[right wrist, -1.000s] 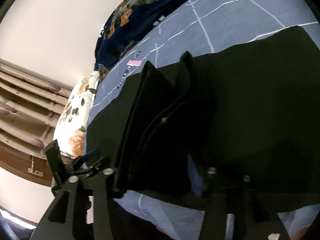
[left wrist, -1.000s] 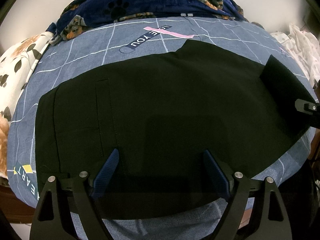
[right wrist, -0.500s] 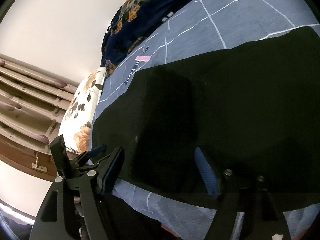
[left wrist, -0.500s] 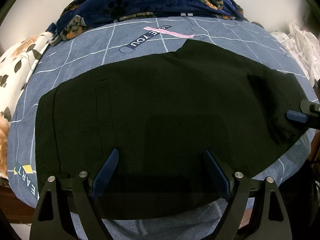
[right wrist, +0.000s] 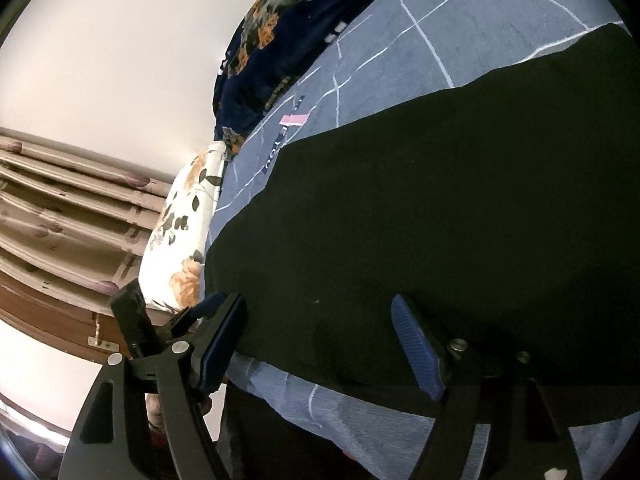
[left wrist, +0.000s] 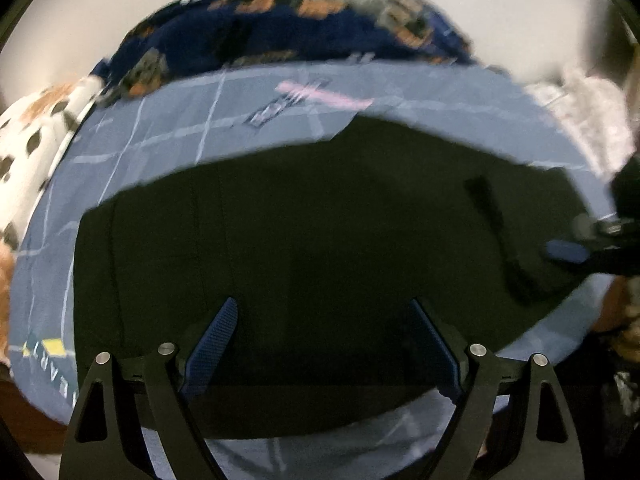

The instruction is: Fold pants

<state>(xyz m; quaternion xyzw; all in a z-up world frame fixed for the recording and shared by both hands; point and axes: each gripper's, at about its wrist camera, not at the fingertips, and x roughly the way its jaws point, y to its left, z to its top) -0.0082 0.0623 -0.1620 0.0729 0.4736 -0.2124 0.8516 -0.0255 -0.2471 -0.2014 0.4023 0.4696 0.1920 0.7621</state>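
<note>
Black pants (left wrist: pixel 320 248) lie flat across a blue-grey bedsheet (left wrist: pixel 248 120), folded over on themselves; they also fill the right wrist view (right wrist: pixel 440 216). My left gripper (left wrist: pixel 322 344) is open and empty, low over the pants' near edge. My right gripper (right wrist: pixel 320 344) is open and empty over the pants' near edge at their right end; it also shows at the right edge of the left wrist view (left wrist: pixel 576 248). A fold ridge (left wrist: pixel 500 236) runs near the right end.
A navy dog-print blanket (left wrist: pixel 288 16) is bunched at the far side of the bed. A white floral pillow (right wrist: pixel 180 240) lies at the left end, by a wooden headboard (right wrist: pixel 52 292) and curtains. White cloth (left wrist: pixel 588 112) lies at the far right.
My right gripper has opened and let go of the pants end it had carried over; that end now lies flat. The left wrist view is blurred from motion.
</note>
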